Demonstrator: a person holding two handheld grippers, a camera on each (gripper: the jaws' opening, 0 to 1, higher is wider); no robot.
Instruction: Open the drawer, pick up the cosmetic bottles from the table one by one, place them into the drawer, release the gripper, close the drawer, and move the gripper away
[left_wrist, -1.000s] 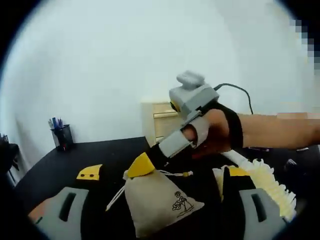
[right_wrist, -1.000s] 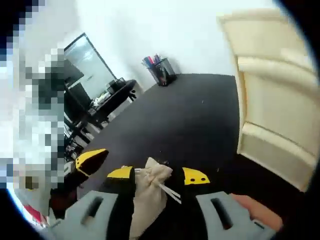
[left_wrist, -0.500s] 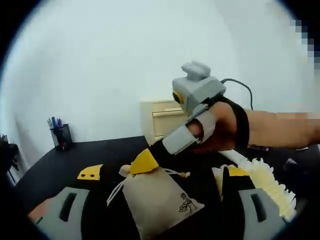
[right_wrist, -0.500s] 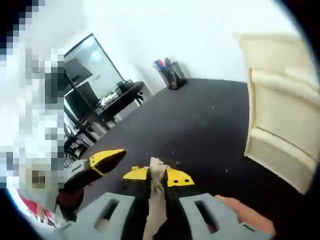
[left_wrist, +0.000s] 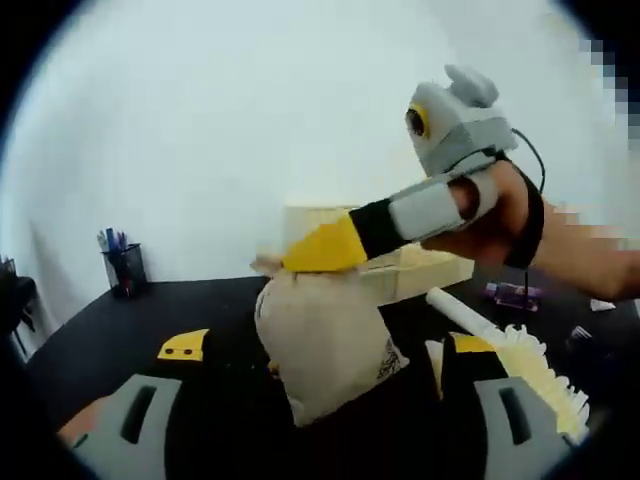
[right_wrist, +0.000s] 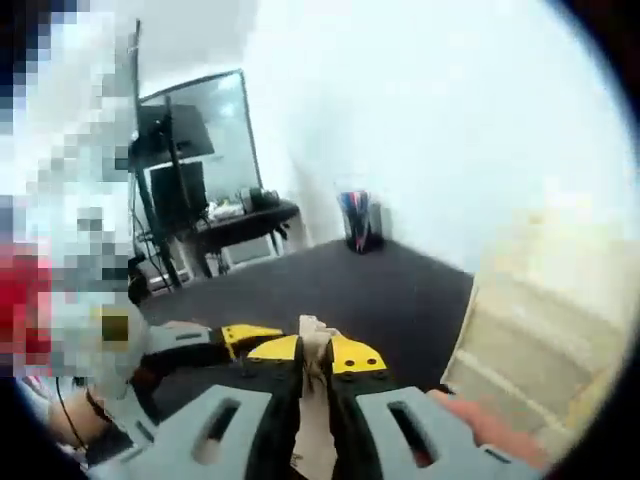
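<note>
Left gripper view: black table (left_wrist: 90, 340), white wall, pen cup (left_wrist: 124, 272) far left, my left hand-held gripper (left_wrist: 320, 350) wide open, nothing held. Right gripper view: my right hand-held gripper (right_wrist: 312, 352) clamped on cloth pouch (right_wrist: 312, 335) neck, lifted; drawer unit (right_wrist: 545, 320) right, bare table ahead.

Black table (left_wrist: 100, 330) carries a pen cup (left_wrist: 122, 270); pale drawer unit (left_wrist: 420, 268); white roll (left_wrist: 462, 315).

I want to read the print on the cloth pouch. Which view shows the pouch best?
The left gripper view: the cloth pouch hangs in full, side on, from the right gripper, with part of a dark print on its lower right. The right gripper view gives just the gathered neck pinched between the right gripper's jaws.
</note>
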